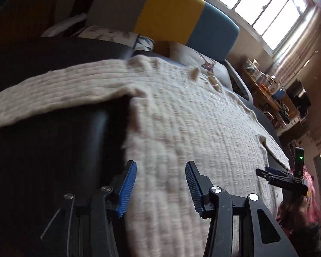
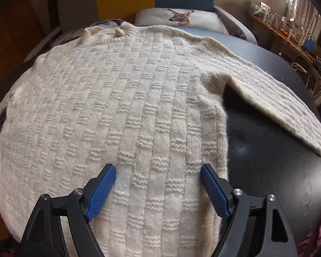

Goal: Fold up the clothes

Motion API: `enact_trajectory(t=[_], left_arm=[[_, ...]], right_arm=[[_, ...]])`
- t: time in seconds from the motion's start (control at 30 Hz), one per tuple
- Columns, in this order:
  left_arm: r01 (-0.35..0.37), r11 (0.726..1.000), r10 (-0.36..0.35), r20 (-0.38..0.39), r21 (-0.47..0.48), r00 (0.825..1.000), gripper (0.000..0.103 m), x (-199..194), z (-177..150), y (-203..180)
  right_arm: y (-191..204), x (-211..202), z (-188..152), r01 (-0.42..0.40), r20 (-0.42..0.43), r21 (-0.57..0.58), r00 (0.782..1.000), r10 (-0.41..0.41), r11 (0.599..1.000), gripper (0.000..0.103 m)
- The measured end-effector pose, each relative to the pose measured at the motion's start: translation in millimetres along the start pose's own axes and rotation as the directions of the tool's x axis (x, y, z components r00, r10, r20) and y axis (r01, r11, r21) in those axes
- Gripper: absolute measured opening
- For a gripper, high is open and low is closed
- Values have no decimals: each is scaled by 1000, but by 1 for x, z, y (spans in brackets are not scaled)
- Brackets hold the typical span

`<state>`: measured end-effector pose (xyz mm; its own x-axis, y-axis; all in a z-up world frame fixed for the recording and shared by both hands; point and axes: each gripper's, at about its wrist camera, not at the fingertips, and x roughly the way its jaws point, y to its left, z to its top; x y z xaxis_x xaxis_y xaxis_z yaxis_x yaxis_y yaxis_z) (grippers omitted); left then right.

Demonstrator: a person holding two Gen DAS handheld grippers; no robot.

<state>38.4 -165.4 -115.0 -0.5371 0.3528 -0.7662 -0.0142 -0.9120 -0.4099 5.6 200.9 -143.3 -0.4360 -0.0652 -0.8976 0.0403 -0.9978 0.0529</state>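
Observation:
A cream knit sweater (image 2: 117, 98) lies spread flat on a black leather surface (image 2: 267, 150), collar at the far end. One sleeve (image 2: 278, 107) stretches out to the right. My right gripper (image 2: 158, 184) hovers open over the sweater's near part, by its right side edge, with nothing clamped. In the left wrist view the sweater (image 1: 192, 111) fills the middle and its other sleeve (image 1: 53, 94) runs off to the left over the black surface (image 1: 53, 150). My left gripper (image 1: 160, 184) stands open just above the body's left edge, below the armpit. The right gripper (image 1: 263, 171) shows at the far side, held by a hand.
A deer-print pillow (image 2: 177, 17) and a patterned pillow (image 1: 117, 35) lie beyond the collar, against a grey, yellow and blue panel (image 1: 171, 15). A wooden side table with jars (image 2: 278, 25) stands at the right under a bright window (image 1: 261, 6). Pink clothing (image 1: 310, 192) shows at the right edge.

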Motion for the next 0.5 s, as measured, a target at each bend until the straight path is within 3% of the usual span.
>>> enact_trajectory(t=[0.13, 0.23, 0.4, 0.43, 0.47, 0.5], left_arm=[[45, 997, -47, -36, -57, 998, 49, -18, -39, 34], [92, 993, -97, -72, -73, 993, 49, -13, -59, 33], [131, 988, -136, -67, -78, 988, 48, -7, -70, 17], [132, 988, -137, -68, -78, 988, 37, -5, -70, 13], [100, 993, -104, -72, -60, 992, 9, -2, -69, 8], [65, 997, -68, -73, -41, 995, 10, 0, -69, 4]], right_arm=[[37, -14, -5, -80, 26, -61, 996, 81, 995, 83], [61, -10, -8, -124, 8, -94, 992, 125, 988, 83], [83, 1, -14, -98, -19, -147, 995, 96, 984, 83], [83, 3, -15, -86, -15, -157, 996, 85, 984, 84], [83, 4, -15, -75, -11, -166, 997, 74, 983, 84], [82, 5, -16, -69, -4, -165, 998, 70, 984, 85]])
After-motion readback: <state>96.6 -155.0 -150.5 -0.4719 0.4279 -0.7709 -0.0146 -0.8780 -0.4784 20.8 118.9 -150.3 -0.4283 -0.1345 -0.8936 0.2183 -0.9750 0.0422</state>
